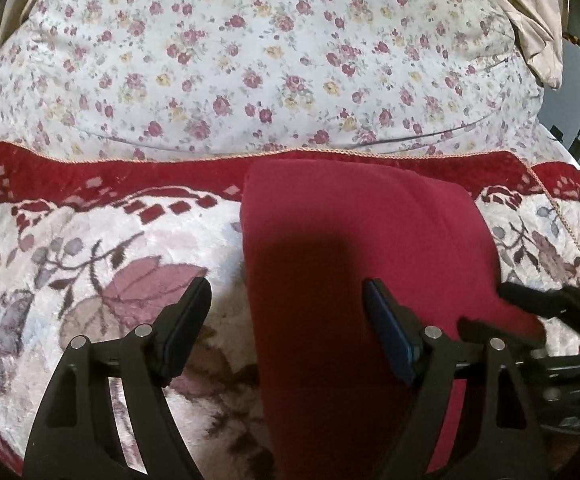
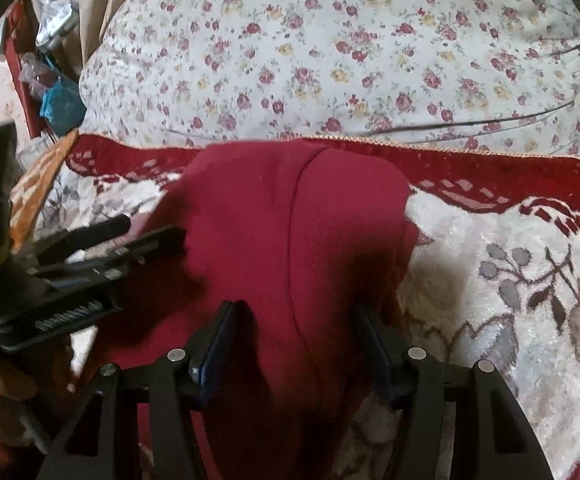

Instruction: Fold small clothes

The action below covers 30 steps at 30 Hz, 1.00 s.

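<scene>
A dark red garment [image 1: 354, 248] lies on a plush floral blanket [image 1: 90, 248], folded into a long strip running away from me. My left gripper [image 1: 286, 296] is open above the garment's left edge, one finger over the blanket, the other over the cloth. My right gripper [image 2: 296, 316] is open over the garment [image 2: 274, 216], its jaws standing on either side of a raised fold without closing on it. The right gripper also shows at the right edge of the left wrist view [image 1: 546, 300], and the left gripper shows at the left of the right wrist view [image 2: 90, 248].
A white quilt with small red roses [image 1: 270, 60] lies beyond the blanket's dark red border [image 1: 130, 176]. Beige cloth [image 1: 530, 12] hangs at the far right. Clutter and a blue bag [image 2: 58, 100] sit off the bed at the left.
</scene>
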Available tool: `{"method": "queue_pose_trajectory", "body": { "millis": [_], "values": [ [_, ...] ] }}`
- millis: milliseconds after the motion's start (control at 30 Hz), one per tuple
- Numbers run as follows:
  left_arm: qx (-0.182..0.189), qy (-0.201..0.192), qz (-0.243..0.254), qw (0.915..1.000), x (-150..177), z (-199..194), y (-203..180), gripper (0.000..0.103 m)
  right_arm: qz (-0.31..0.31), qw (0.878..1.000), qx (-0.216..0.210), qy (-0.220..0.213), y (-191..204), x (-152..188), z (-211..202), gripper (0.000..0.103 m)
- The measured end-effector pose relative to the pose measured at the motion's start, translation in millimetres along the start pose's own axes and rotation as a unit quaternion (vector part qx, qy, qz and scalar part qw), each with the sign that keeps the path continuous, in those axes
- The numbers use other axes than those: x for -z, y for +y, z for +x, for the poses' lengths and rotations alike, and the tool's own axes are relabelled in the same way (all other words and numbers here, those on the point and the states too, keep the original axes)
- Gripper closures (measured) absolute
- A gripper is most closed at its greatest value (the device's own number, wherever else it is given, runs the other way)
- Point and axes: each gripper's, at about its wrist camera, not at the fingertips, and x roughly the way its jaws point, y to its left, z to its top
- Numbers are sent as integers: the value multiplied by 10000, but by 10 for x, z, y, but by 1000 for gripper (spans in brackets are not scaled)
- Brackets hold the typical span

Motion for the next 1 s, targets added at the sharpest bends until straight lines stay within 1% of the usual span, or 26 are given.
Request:
{"method": "queue_pose_trajectory", "body": {
  "millis": [67, 100, 300, 400, 500, 633, 767, 1000],
  "values": [
    [-54, -61, 70, 9999, 8, -45, -4, 24, 82, 9999, -69, -120, -6, -14, -114, 31],
    [-85, -91, 103, 9999, 10, -68, -6, 24, 151, 9997, -50, -185, -17, -16, -168, 29],
    [-254, -280, 82, 9993, 39, -218, 31, 24, 431, 9986, 85, -289, -55, -2, -313, 29],
    [-282, -367, 24, 9989, 49, -306, 70, 24, 600, 9975, 76, -359, -63, 11, -358, 29],
    [-376, -495, 7, 9981, 61, -384, 97, 24, 691, 9967, 83, -424, -31, 22, -385, 25],
    [-415, -610, -74, 9972, 63, -467, 158, 24, 638, 9967, 111, -488, 78, 29, -415, 24],
    [-424, -631, -169, 9970, 56, -498, 219, 24, 453, 9975, 208, -507, 191, 19, -422, 19],
    [-479, -680, -141, 9964, 65, -525, 229, 24, 367, 9981, 189, -461, 271, 13, -397, 19]
  ]
}}
